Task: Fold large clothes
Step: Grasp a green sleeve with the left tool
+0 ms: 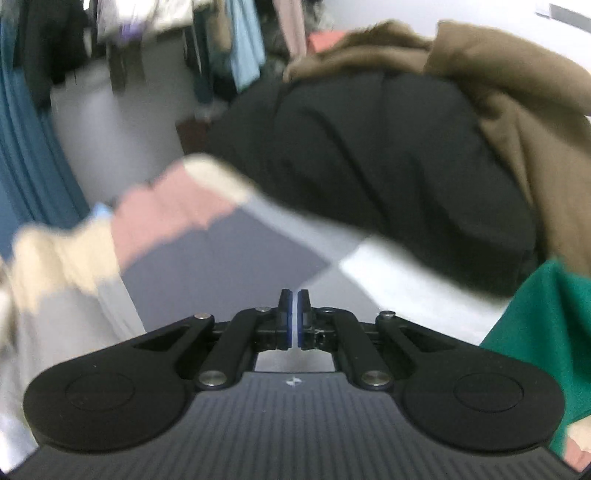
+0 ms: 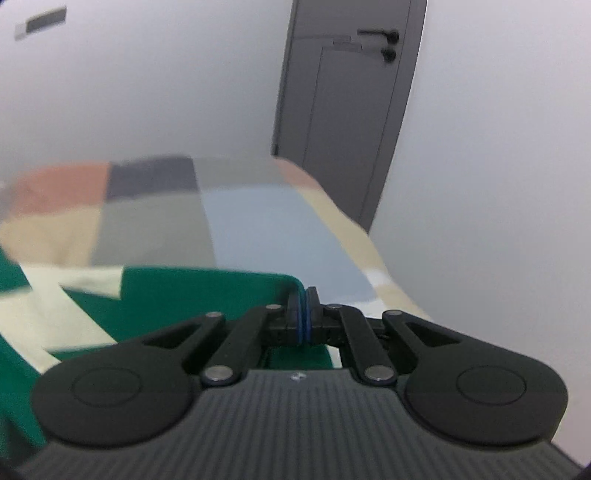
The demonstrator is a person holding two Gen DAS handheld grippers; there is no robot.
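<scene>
Right wrist view: right tongs (image 2: pixel 306 295) pinch the green garment (image 2: pixel 207 295); left tongs (image 1: pixel 294 301) clenched, empty; no legible writing.

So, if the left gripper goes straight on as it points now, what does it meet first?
Probably the patchwork cover just beyond the shut left gripper; the black garment lies farther on. Blur leaves the depth uncertain.

I see a grey door (image 2: pixel 347 122) with a black handle (image 2: pixel 380 35) set in a white wall (image 2: pixel 147 92). Through the left camera, clothes hang on a rack (image 1: pixel 236 40) beside a blue curtain (image 1: pixel 26 155).
</scene>
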